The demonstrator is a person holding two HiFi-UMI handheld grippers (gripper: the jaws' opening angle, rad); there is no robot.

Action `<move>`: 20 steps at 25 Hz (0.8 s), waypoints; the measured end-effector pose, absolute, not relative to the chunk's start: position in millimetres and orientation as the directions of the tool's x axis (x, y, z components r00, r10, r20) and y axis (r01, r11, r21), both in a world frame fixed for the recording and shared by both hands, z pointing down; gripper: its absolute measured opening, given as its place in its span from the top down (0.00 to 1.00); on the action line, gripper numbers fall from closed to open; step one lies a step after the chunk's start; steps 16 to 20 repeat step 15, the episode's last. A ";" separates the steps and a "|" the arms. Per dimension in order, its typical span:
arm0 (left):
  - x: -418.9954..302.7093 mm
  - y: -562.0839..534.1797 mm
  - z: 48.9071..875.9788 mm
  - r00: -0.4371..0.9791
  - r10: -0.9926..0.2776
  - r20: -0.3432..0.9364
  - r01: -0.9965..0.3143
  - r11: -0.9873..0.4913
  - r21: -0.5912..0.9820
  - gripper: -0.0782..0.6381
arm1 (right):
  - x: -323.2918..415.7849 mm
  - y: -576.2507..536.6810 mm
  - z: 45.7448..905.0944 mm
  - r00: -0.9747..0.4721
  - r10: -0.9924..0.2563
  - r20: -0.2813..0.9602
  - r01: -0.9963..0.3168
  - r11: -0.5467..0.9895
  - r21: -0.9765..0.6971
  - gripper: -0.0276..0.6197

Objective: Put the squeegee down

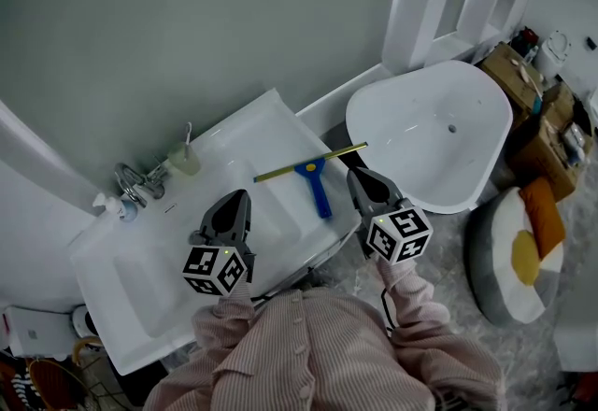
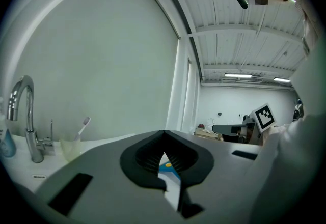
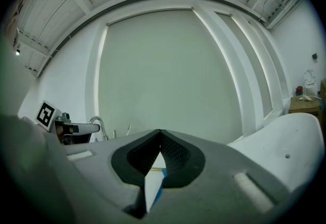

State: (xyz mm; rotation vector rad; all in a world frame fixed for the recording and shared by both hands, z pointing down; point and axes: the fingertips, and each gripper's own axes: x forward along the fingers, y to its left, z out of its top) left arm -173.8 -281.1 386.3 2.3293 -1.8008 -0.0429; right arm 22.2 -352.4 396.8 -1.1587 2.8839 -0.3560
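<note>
The squeegee, with a blue handle and a yellowish blade, lies flat on the white sink counter near its right front edge. No gripper touches it. My left gripper hovers to its left over the basin, jaws shut and empty. To the right of the squeegee, my right gripper is just off the counter's edge, also shut and empty. In the left gripper view a bit of the blue squeegee shows through the gap behind the shut left gripper. The right gripper points at the wall.
A chrome faucet, a soap bottle and a small blue bottle stand at the counter's back left. A white bathtub lies to the right, with cardboard boxes and a fried-egg cushion beyond. A person's striped sleeves fill the bottom.
</note>
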 end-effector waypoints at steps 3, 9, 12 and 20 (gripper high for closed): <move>-175.0 -280.3 386.6 0.252 -0.962 0.100 -0.957 -0.233 0.171 0.89 | 23.9 -353.4 400.3 -0.724 -0.686 0.077 -0.683 0.696 -0.220 0.95; -176.7 -279.8 390.0 0.241 -0.964 0.112 -0.961 -0.221 0.168 0.89 | 27.3 -357.6 405.9 -0.720 -0.689 0.081 -0.686 0.690 -0.233 0.95; -177.3 -280.0 391.6 0.238 -0.964 0.117 -0.962 -0.217 0.168 0.89 | 28.2 -359.2 407.7 -0.718 -0.691 0.083 -0.688 0.686 -0.235 0.95; -177.9 -280.3 392.6 0.235 -0.964 0.120 -0.962 -0.214 0.169 0.89 | 29.2 -360.7 408.8 -0.716 -0.693 0.083 -0.690 0.684 -0.238 0.95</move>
